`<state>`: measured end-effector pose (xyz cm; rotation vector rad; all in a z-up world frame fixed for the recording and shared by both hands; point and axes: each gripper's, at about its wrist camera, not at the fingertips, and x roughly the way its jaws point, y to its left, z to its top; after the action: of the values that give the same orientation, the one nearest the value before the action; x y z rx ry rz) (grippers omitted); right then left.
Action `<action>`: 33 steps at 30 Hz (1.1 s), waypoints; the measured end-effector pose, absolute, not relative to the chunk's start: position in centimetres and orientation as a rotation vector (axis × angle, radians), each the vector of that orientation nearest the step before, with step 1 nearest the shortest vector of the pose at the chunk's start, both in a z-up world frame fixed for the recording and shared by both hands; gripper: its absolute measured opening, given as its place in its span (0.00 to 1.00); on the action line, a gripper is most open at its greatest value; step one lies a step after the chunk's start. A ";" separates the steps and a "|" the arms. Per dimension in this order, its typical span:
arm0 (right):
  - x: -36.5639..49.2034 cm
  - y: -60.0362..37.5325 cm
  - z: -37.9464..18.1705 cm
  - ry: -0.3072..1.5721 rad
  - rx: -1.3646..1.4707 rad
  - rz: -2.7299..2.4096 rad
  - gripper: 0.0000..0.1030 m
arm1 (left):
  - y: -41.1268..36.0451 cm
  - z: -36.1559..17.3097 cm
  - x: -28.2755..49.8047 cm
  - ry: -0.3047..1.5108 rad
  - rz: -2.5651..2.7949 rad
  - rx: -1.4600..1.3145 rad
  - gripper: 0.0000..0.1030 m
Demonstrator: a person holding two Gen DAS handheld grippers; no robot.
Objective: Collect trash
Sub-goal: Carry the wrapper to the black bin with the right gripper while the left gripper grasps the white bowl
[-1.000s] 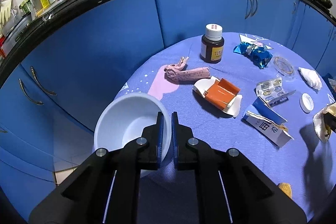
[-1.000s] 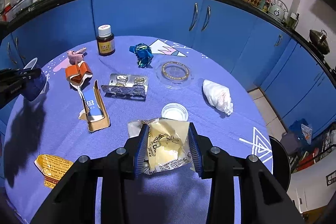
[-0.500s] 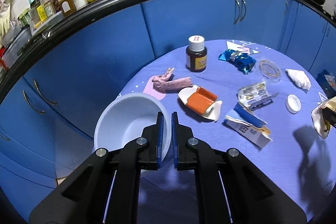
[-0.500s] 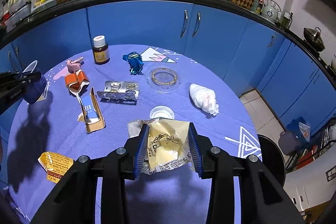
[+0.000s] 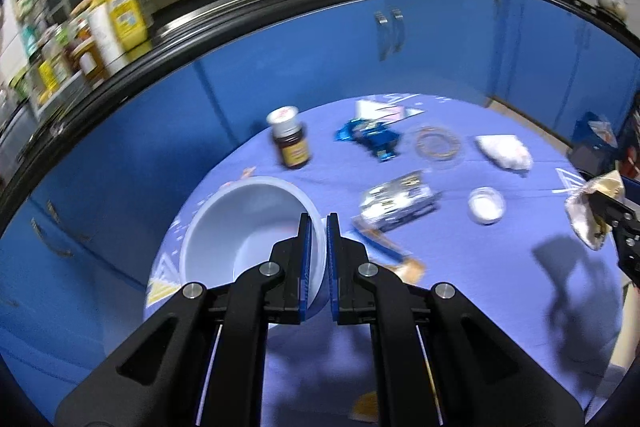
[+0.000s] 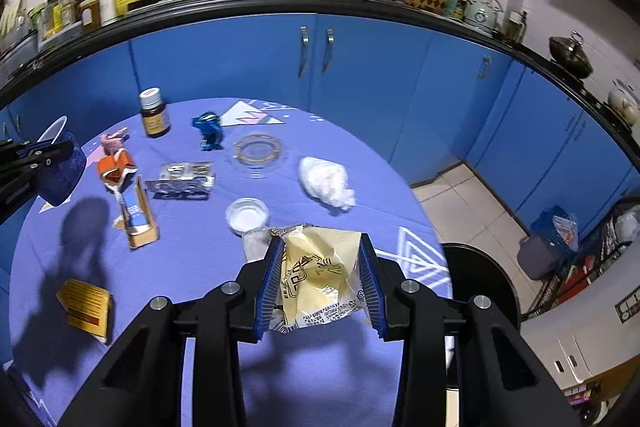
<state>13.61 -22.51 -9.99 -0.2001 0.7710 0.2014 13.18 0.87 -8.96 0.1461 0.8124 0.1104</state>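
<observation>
Matte black angular left claw point(image 5: 315, 255) and right claw point(image 6: 322, 281), both with blue ribbed pads and round silver screws at the lower frame.

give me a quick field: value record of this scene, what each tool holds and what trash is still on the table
left tool: shut on the rim of the white bowl, held above the table's edge
right tool: shut on the yellow wrapper, lifted off the table
table: round, blue cloth
trash still lying: blue foil wrapper, blister pack, white tissue wad, torn carton, orange packet
also there: brown bottle, upright
</observation>
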 end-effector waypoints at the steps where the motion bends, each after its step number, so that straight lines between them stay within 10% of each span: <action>1: 13.6 -23.2 -10.0 0.771 -0.194 0.190 0.35 | 0.2 -8.8 13.3 0.810 0.098 0.153 0.08; 25: 15.0 -36.4 -10.7 0.779 -0.114 -0.034 0.38 | -16.3 -8.5 16.5 0.810 -0.158 0.285 0.08; 33: 14.8 -38.1 -10.6 0.692 -0.164 -0.108 0.73 | -19.7 -8.6 17.6 0.813 -0.190 0.324 0.08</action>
<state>14.83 -38.07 -10.64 -0.1640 0.6915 -0.1084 17.64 -19.66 -8.62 0.3242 0.8126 -0.1900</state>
